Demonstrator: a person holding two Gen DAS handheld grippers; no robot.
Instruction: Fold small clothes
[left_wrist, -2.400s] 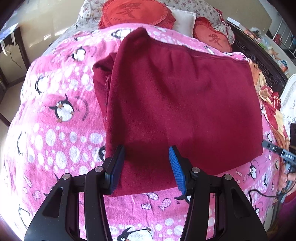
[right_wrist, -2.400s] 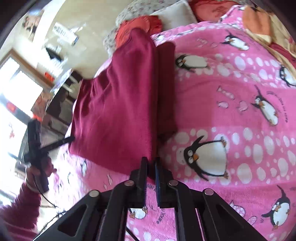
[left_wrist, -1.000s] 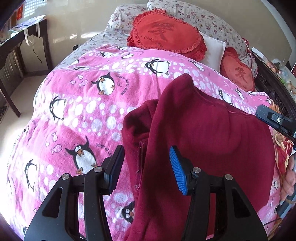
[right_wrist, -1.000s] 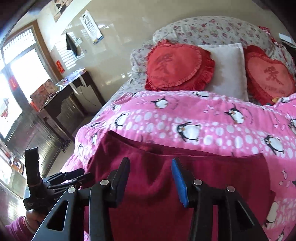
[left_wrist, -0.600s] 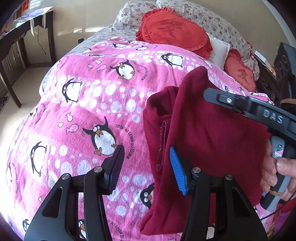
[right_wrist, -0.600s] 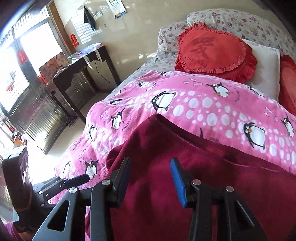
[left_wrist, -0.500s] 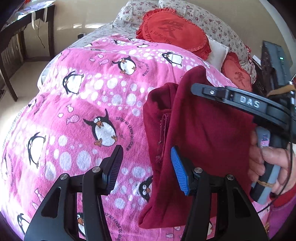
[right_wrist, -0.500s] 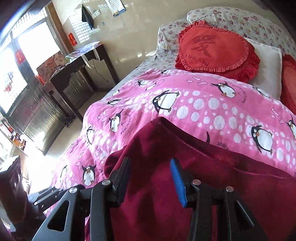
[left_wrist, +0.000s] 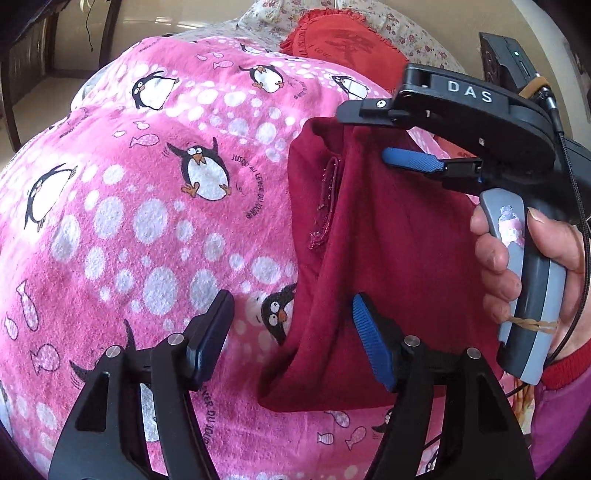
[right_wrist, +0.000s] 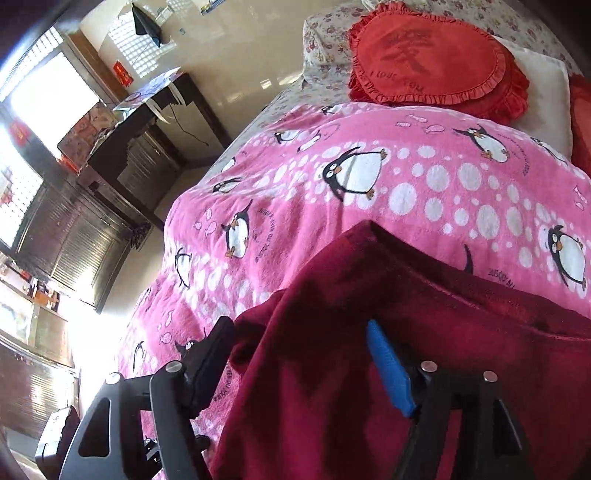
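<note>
While the dark red garment (left_wrist: 388, 258) lies folded on the pink penguin blanket (left_wrist: 140, 206), both tools stand over it with their jaws opening and nothing clamped. Seen from the left wrist, the left gripper (left_wrist: 291, 332) straddles the garment's left edge: its blue-padded finger (left_wrist: 369, 347) is over the red cloth, its black finger (left_wrist: 210, 332) over bare blanket, and neither pad presses on fabric. Ahead of that gripper and to its right, the right gripper (left_wrist: 384, 133) reaches in sideways over the far end of the garment; a hand (left_wrist: 517, 258) wraps its grey handle, and a red cuff shows at the frame's edge. Its upper finger hides the garment's far corner, so I cannot tell whether the tips touch the cloth there, though they seem just clear of it.

A zip or seam runs along the folded layer just ahead of the left gripper's gap; its lower end is lost in a crease. The garment's right side is covered by the hand and handle.

From the right wrist, the garment (right_wrist: 369, 369) fills the space between and beyond the spread fingers, rising to a peaked corner straight ahead; its near part is cut off by the frame. Beyond it lie the blanket (right_wrist: 406, 184), a red ruffled cushion (right_wrist: 432, 55) and, to the gripper's left, a dark desk (right_wrist: 140, 140). The window glare washes out the lower-left corner, where a dark shape may be the other tool.
</note>
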